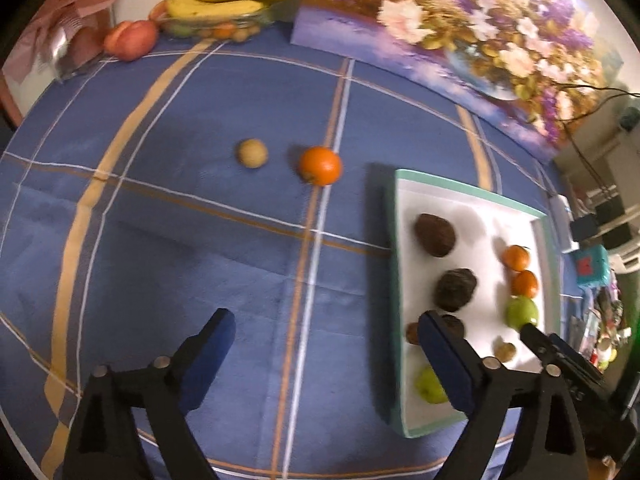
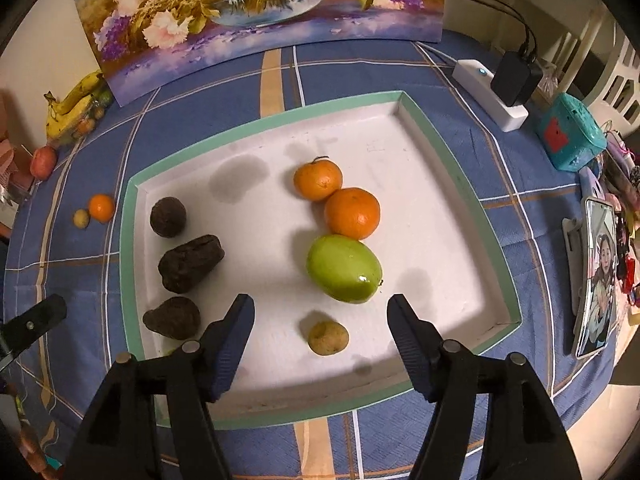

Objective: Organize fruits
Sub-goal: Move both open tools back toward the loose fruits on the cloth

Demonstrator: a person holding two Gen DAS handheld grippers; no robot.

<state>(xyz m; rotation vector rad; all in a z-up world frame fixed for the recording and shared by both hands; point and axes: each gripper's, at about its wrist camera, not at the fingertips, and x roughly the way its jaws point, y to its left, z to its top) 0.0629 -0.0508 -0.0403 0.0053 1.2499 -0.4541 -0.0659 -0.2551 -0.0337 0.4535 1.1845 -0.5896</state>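
White tray (image 2: pixel 352 120), green-rimmed, on the blue checked table (image 1: pixel 200 240). It holds three dark wrinkled fruits (image 2: pixel 190 263) in a column at the left; two oranges (image 2: pixel 352 213), touching; a glossy green fruit (image 2: pixel 344 268) just below them; and a small tan fruit (image 2: pixel 328 337) nearest the camera. Loose on the cloth, beside the tray: one orange (image 1: pixel 320 166) and one tan ball fruit (image 1: pixel 251 153). Left claw (image 1: pixel 326 330): jaws wide apart, holding nothing, above the cloth at the tray's edge. Right claw (image 2: pixel 320 316): jaws apart, empty, above the small tan fruit.
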